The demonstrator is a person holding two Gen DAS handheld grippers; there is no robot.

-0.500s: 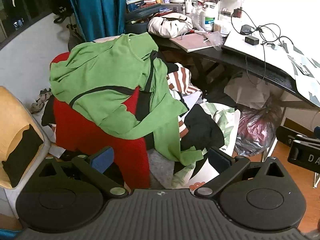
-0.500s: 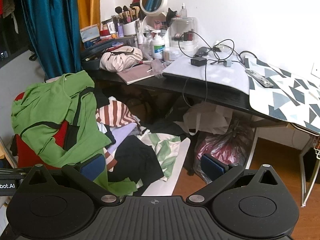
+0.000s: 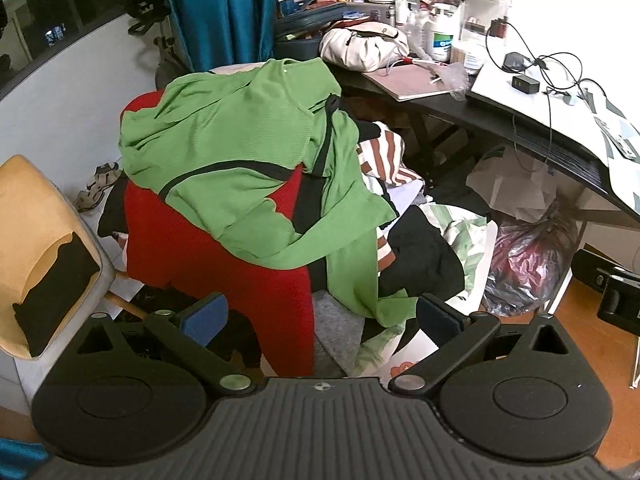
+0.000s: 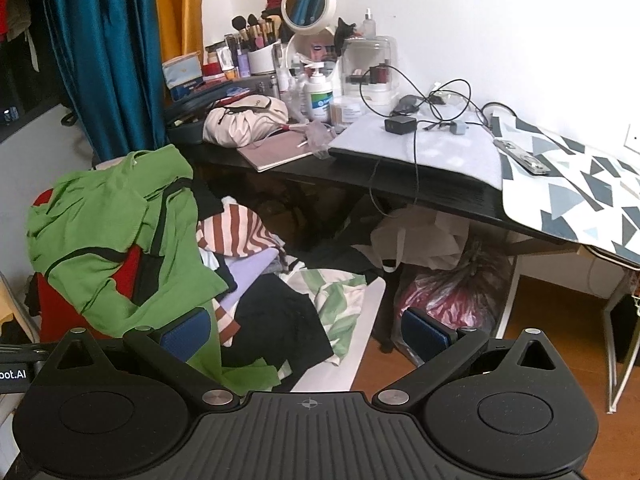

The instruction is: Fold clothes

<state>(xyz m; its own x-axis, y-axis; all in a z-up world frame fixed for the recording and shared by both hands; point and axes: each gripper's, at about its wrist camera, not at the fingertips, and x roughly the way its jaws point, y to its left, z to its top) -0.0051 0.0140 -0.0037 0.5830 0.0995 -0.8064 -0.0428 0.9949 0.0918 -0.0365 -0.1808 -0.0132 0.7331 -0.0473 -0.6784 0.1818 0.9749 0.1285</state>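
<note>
Ahead of your left tongs [image 3: 320,316], spread wide and holding nothing, the green shirt [image 3: 240,160] drapes over a red stool [image 3: 208,256], its hem hanging down the near right edge beside a heap of clothes [image 3: 420,240] on the floor. A yellow chair [image 3: 36,216] crowds the left side. From the right wrist, your right tongs [image 4: 304,334] also stand spread and empty above the heap; bare wood floor [image 4: 560,320] opens to the right, under the cluttered black worktop [image 4: 440,192] against the white wall.
</note>
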